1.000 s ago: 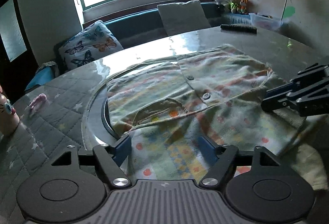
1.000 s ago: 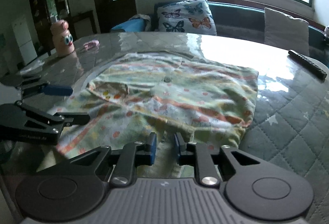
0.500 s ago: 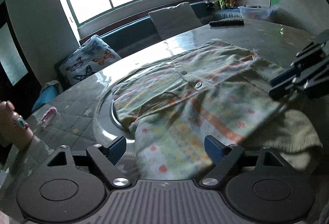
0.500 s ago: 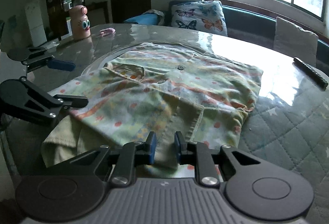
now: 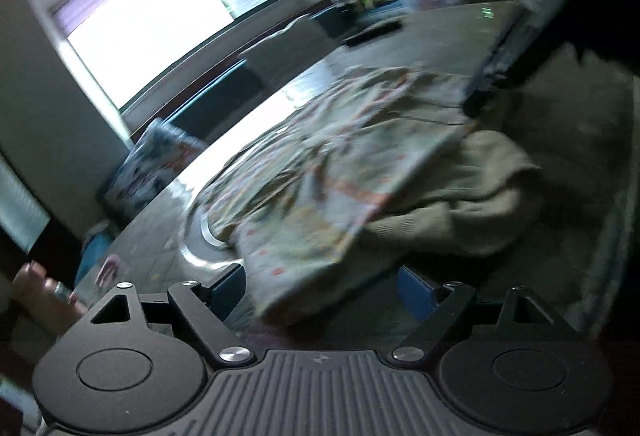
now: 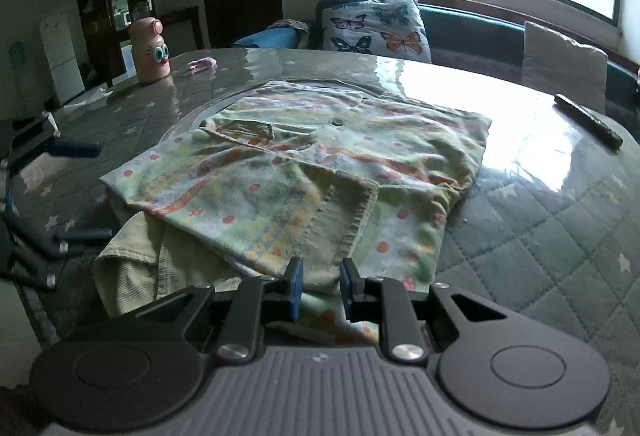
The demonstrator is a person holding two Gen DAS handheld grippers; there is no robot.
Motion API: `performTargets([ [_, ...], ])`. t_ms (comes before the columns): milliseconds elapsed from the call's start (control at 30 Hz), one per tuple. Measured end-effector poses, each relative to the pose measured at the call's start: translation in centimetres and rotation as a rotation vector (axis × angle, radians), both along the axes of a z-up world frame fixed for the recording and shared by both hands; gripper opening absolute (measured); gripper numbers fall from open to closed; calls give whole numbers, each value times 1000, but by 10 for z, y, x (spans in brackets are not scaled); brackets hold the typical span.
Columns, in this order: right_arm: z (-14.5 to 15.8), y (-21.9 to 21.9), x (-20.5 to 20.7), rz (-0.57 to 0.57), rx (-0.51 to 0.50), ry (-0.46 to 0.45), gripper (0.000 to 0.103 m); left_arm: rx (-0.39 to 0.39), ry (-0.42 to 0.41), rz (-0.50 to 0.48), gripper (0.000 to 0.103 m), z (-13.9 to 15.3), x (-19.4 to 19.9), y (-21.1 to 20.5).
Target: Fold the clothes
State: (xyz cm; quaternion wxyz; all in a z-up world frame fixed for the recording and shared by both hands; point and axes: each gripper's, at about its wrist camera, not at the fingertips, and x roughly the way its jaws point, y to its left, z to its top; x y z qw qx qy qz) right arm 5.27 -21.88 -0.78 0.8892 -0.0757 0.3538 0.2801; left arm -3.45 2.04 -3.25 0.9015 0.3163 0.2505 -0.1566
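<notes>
- Far left of the right wrist view, the left gripper (image 6: 76,192) hangs blurred over the table's edge, its two dark fingers spread wide with nothing between them.
- Upper left, a pink bottle (image 6: 150,50) with cartoon eyes stands on the quilted table (image 6: 560,236), well apart from the clothes.
- Centre of frame, the patterned shirt (image 6: 320,164) lies on the table, buttons up, its near hem doubled back so the plain ribbed lining shows at lower left.
- Bottom centre, the right gripper (image 6: 320,286) has its blue pads drawn in close on the shirt's near edge, with cloth bunched between them.
- Right edge, a dark remote (image 6: 588,122) lies near the window side.
- The left wrist view is smeared; the shirt (image 5: 320,172) sits ahead of its parted fingers.
</notes>
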Motion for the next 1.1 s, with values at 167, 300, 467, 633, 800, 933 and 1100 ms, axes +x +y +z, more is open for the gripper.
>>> performTargets([
  [167,5,-2,-10,4,-3,-16,29,-104,43,37,85,5,10,1],
  [300,11,0,-11,3,6,-37,42,-148,32,149,85,10,18,20],
  [467,21,21,-9,65,23,-58,42,-222,28,277,85,16,22,51],
  [633,23,66,-10,206,22,-73,42,-299,21,396,84,21,30,72],
  [800,14,110,-16,335,-23,-90,42,-365,-3,453,83,28,36,84],
  [933,1,137,-22,397,-76,-104,41,-399,-14,462,83,34,36,91],
  [1100,-3,150,-24,393,-108,-147,36,-392,0,428,85,35,28,93],
])
